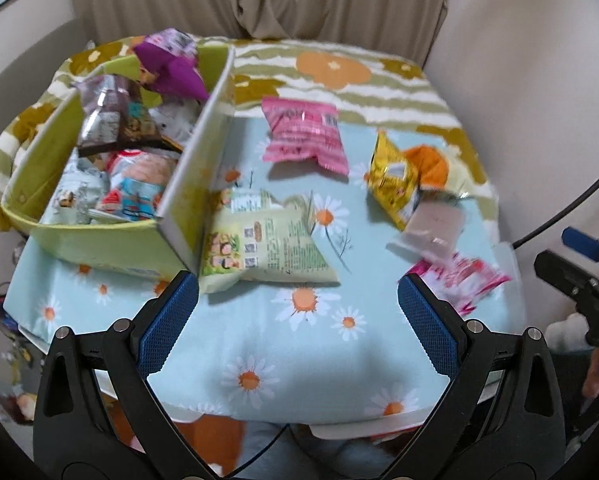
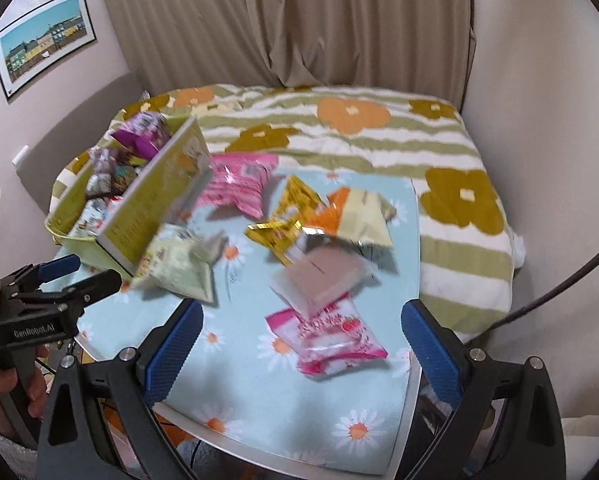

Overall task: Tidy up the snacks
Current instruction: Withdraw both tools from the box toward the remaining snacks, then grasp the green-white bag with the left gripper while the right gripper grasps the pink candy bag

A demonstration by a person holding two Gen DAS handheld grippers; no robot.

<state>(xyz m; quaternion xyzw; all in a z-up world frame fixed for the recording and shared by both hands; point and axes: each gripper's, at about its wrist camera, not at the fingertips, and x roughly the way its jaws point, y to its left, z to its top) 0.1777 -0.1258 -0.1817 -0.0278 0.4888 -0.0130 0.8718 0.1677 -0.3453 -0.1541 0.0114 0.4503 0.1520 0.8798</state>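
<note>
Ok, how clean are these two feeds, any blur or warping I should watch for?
Left wrist view: mostly sharp on the green snack bag and storage box; the pink packet at right smears. Right wrist view: motion blur throughout, worst on the box and green bag. Both views: fisheye bends the edges, soft even light, faint shadows, little glare.

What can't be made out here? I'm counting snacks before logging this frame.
- Packets deep in the yellow-green storage box: overlapped in the left wrist view, so no count.
- Print on the pale green snack bag: motion-blurred in the right wrist view.
- Orange-and-cream packet: partly behind the gold foil packet.
</note>
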